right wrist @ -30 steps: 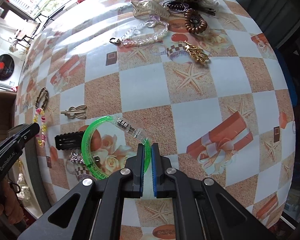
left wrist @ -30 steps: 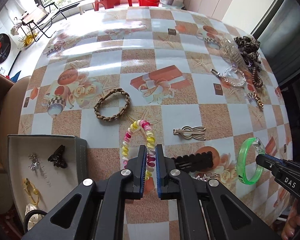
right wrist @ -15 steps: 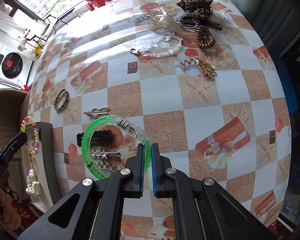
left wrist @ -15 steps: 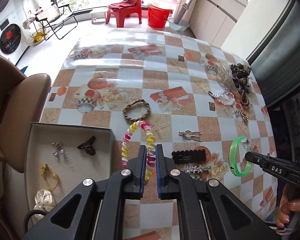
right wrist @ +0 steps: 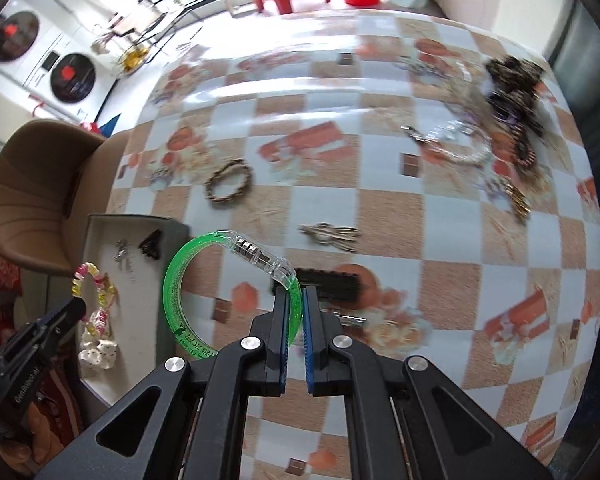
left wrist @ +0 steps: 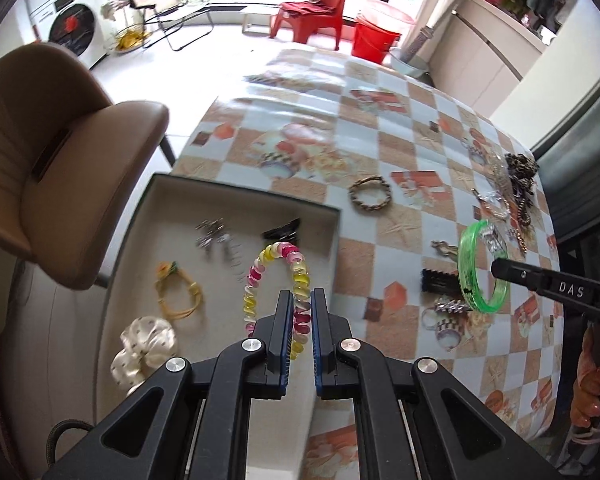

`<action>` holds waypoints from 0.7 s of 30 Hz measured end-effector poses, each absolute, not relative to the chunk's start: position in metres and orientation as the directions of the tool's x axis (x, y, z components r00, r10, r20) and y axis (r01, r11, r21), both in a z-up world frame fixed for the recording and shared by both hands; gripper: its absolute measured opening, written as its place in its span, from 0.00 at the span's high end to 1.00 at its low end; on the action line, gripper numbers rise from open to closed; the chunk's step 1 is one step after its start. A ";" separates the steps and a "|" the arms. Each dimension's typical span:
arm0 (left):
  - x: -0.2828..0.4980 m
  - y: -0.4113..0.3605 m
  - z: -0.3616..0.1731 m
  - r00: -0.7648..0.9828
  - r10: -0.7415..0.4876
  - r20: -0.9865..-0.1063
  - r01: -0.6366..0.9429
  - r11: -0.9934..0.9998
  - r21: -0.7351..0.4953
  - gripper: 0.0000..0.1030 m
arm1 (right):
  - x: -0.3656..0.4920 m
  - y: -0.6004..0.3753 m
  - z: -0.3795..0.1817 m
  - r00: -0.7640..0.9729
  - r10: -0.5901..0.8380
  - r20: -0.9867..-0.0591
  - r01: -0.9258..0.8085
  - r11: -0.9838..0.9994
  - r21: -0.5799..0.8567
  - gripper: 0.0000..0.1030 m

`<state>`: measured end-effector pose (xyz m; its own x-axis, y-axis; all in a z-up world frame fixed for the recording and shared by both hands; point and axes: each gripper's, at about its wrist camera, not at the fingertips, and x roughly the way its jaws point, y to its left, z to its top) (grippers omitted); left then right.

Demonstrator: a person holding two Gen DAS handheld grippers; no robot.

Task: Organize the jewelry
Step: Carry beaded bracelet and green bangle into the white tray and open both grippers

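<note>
Left wrist view, left to right: brown chair (left wrist: pixel 60 184) at table edge, then grey tray (left wrist: pixel 236 196) holding a white scrunchie (left wrist: pixel 144 350), yellow tie (left wrist: pixel 176 294), silver clip (left wrist: pixel 212 234) and black claw clip (left wrist: pixel 282 229). Left gripper (left wrist: pixel 298 312) is clamped on the beaded coil (left wrist: pixel 276 280), held up over the tray's right half. Right of the tray, on the checkered table (left wrist: pixel 396 220): braided band (left wrist: pixel 370 199), black comb clip (left wrist: pixel 438 280), silver star clip (left wrist: pixel 448 305). Green bangle (left wrist: pixel 480 268) hangs in the air off the right gripper's tip, above those clips. Pile of hair ties (left wrist: pixel 516 184) sits at far right.

Right wrist view: right gripper (right wrist: pixel 296 312) is closed on the bangle's rim, bangle raised just right of the tray, its clear section uppermost. Metal barrette (right wrist: pixel 332 234) lies beyond it.
</note>
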<state>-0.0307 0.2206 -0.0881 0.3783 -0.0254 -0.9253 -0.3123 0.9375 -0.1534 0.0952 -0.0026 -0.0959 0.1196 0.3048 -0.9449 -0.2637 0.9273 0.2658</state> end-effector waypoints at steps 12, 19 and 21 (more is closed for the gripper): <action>-0.073 0.256 -0.127 0.311 0.018 -0.950 -0.394 0.912 -0.111 0.89 | 0.081 0.113 -0.111 0.015 0.321 -0.947 -0.472 0.837 0.277 0.93; -0.080 0.253 -0.151 0.273 0.025 -0.962 -0.389 0.917 -0.086 0.89 | 0.075 0.163 -0.135 -0.048 0.287 -0.957 -0.538 0.799 0.267 0.93; -0.080 0.253 -0.157 0.265 0.027 -0.964 -0.390 0.917 -0.081 0.89 | 0.075 0.174 -0.144 -0.073 0.273 -0.959 -0.549 0.792 0.267 0.93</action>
<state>-0.0802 0.2531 -0.1567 0.2651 0.0275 -0.9638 -0.3902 0.9171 -0.0812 0.0749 0.1736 -0.1443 -0.0733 0.2726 -0.9593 -0.5488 0.7922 0.2670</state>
